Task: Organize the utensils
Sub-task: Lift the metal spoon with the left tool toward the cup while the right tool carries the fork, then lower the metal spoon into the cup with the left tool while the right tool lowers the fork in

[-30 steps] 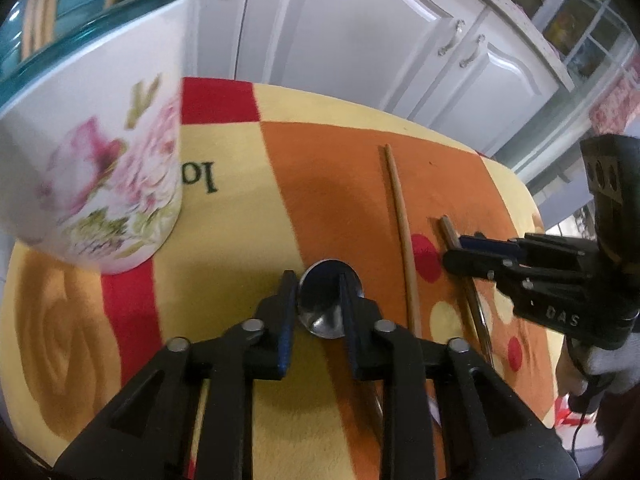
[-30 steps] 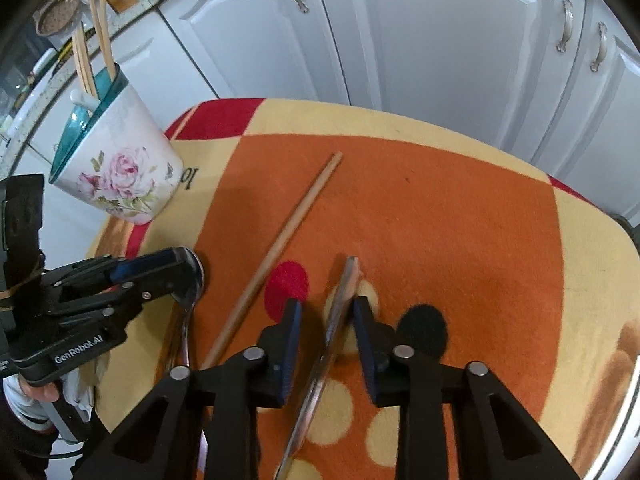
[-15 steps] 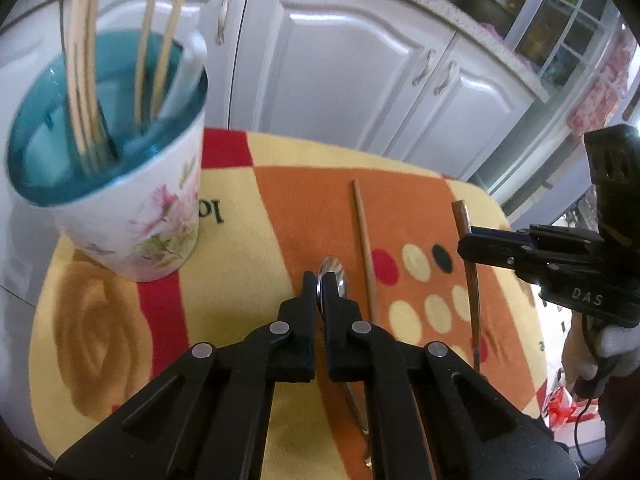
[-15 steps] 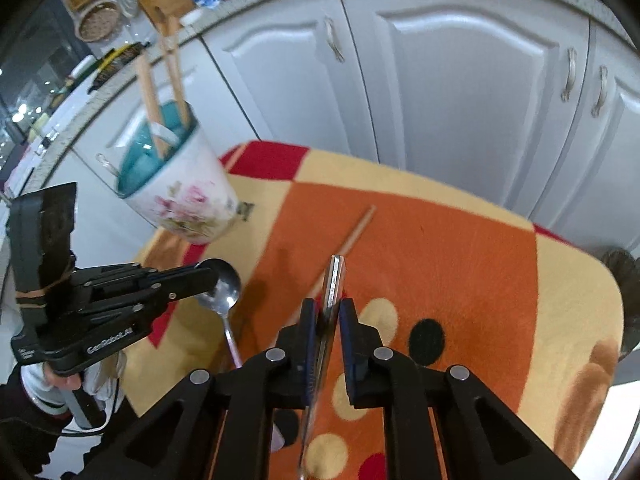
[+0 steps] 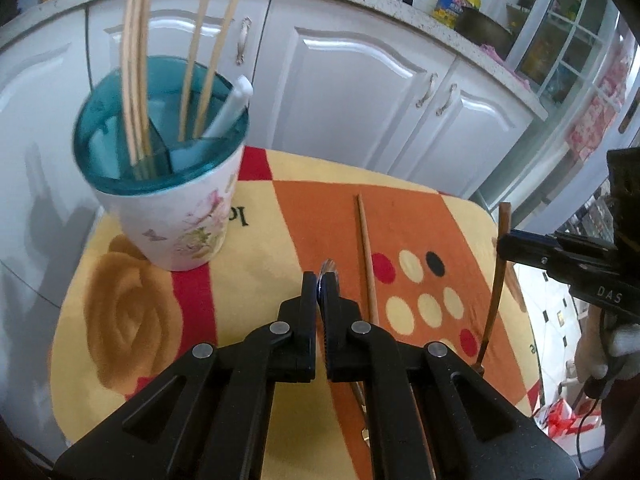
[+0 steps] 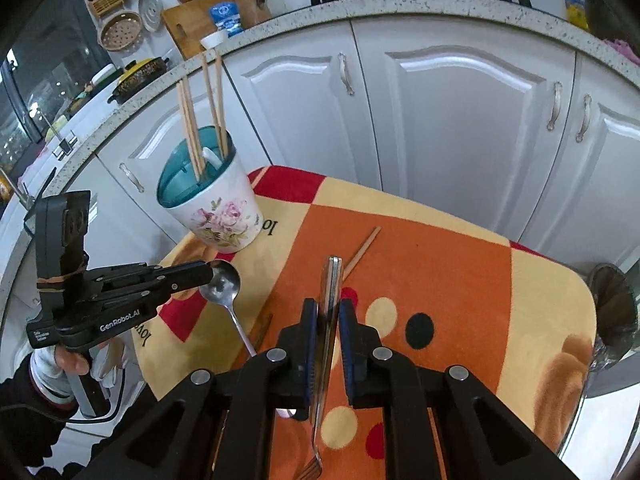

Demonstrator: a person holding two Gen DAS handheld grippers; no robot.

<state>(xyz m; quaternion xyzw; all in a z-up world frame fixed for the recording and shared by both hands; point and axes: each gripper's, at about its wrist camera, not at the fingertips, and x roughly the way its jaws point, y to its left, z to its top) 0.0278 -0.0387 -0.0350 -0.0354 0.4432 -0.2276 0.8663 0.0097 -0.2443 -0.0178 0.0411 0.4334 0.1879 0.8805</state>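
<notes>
The left tongs (image 5: 320, 280) clamp a spoon (image 6: 221, 280) and the right tongs (image 6: 328, 312) clamp a fork (image 6: 326, 344), both lifted above the table (image 6: 460, 280). Next, probably, each goes into the flowered cup (image 6: 216, 216); 1 chopstick (image 5: 366, 252) remains lying.

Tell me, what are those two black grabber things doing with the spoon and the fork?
A person is tidying utensils with a grabber in each hand. The left gripper is shut on a spoon, pinching its bowl, lifted off the cloth. The right gripper is shut on a fork, prongs hanging down. One wooden chopstick lies on the colourful cloth. The flowery cup already holds other chopsticks and looks like where these may go.
</notes>
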